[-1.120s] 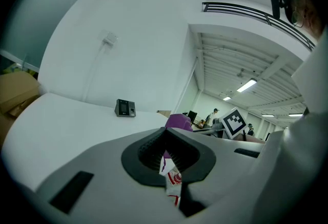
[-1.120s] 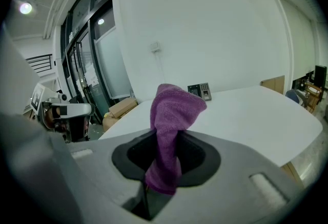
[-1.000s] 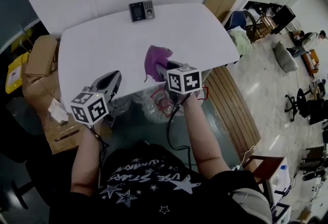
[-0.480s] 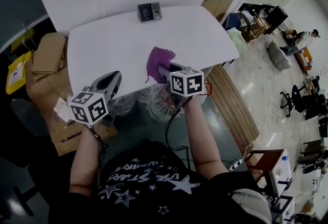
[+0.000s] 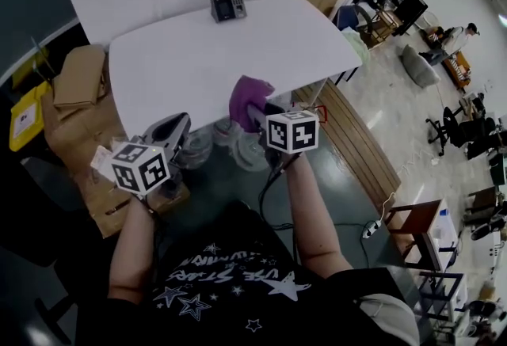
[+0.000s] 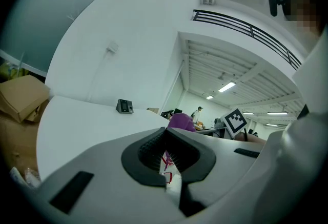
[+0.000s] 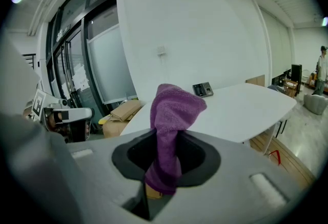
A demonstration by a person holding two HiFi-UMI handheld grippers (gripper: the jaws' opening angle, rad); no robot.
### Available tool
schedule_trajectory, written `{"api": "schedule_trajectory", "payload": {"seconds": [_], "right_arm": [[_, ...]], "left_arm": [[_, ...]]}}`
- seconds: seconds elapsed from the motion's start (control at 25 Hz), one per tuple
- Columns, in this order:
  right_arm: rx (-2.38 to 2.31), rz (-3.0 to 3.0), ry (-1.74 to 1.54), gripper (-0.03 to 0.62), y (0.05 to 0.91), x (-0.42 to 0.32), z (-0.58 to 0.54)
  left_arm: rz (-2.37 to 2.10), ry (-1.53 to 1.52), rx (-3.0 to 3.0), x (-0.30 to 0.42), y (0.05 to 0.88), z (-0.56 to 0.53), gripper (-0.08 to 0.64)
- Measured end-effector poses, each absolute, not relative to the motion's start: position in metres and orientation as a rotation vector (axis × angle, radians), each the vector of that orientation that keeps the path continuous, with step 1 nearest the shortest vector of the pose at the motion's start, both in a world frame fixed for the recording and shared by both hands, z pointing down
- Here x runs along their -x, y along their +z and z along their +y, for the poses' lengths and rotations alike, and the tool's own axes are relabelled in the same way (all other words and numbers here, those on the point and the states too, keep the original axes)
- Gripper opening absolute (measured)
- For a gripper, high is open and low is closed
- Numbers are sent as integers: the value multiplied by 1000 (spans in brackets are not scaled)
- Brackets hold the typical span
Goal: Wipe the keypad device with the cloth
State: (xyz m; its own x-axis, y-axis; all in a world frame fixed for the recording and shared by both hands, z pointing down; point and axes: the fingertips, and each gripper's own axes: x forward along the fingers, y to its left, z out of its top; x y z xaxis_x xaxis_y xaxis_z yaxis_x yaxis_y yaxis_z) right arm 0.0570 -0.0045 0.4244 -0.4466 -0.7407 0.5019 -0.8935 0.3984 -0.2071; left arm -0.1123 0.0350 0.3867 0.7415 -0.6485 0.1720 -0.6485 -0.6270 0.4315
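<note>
The keypad device (image 5: pixel 227 7) is a small dark box at the far edge of the white table (image 5: pixel 182 59); it also shows in the left gripper view (image 6: pixel 124 106) and the right gripper view (image 7: pixel 203 89). My right gripper (image 5: pixel 255 111) hangs over the table's near edge, shut on a purple cloth (image 5: pixel 249 97) that stands up bunched between its jaws (image 7: pixel 174 110). My left gripper (image 5: pixel 169 132) sits lower left, just off the near edge, shut with nothing in it (image 6: pixel 165 133). Both grippers are far from the keypad.
Cardboard boxes (image 5: pixel 78 77) stand left of the table, with a yellow thing (image 5: pixel 24 116) beside them. Clear plastic bags (image 5: pixel 236 151) lie under the near edge. A wooden board (image 5: pixel 348 148) lies on the floor to the right. Chairs and people (image 5: pixel 453 36) are far right.
The head camera has swung, so the table and keypad sit slightly further right in the picture. Both grippers stay near the table's near edge; the right still holds the cloth.
</note>
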Motion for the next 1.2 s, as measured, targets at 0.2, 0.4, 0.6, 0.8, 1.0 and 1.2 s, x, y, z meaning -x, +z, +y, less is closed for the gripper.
{"api": "schedule_trajectory", "payload": {"seconds": [0.2,0.4,0.6,0.8,1.0,1.2], "right_arm": [[-1431,-2313,674,95,429,-40,38],[-1411,-2285,700,95,442,-32,69],[-1416,-2282,707,94,444,-32,78],[-1403,-2283,714,95,448,-34,83],[-1359,-2261,730,95,457,-40,95],[-1319,-2269,732,94,461,-39,102]], "left_arm": [[-928,14,-2471,124,394,62,9],[-904,7,-2461,128,399,80,9],[-891,15,-2471,125,401,87,9],[-871,29,-2476,119,404,87,9],[-853,39,-2483,106,403,90,9],[-849,68,-2493,97,406,97,9]]}}
